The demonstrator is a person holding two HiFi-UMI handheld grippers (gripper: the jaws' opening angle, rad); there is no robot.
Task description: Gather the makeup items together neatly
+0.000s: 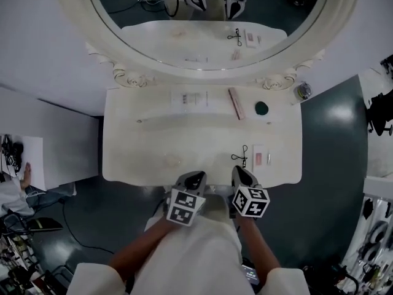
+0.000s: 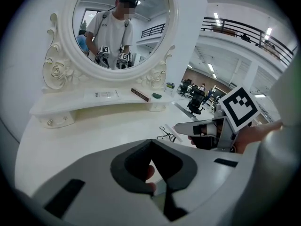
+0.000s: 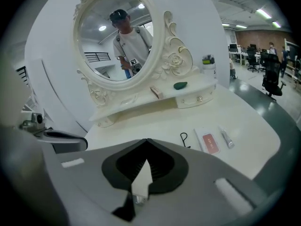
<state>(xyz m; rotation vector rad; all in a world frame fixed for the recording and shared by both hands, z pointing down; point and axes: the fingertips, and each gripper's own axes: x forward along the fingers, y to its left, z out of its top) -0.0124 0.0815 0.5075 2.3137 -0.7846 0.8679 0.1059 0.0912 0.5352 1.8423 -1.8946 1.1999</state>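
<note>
On the white vanity table (image 1: 153, 146) lie a black eyelash curler (image 1: 241, 155), a white card with a pink pan (image 1: 260, 158) and a small tube (image 1: 269, 158), close together at the front right. On the shelf under the mirror lie a white palette (image 1: 189, 99), a brown stick (image 1: 236, 103) and a dark green piece (image 1: 262, 107). My left gripper (image 1: 195, 178) and right gripper (image 1: 241, 174) hover side by side at the table's front edge, both shut and empty. The right gripper view shows the curler (image 3: 184, 139) and the card (image 3: 209, 142) just beyond its jaws.
A large oval mirror (image 1: 209, 17) with a carved frame stands behind the shelf. A small jar (image 1: 303, 91) sits at the shelf's right end. White cabinets flank the table, with dark floor at the right and cables at the lower left.
</note>
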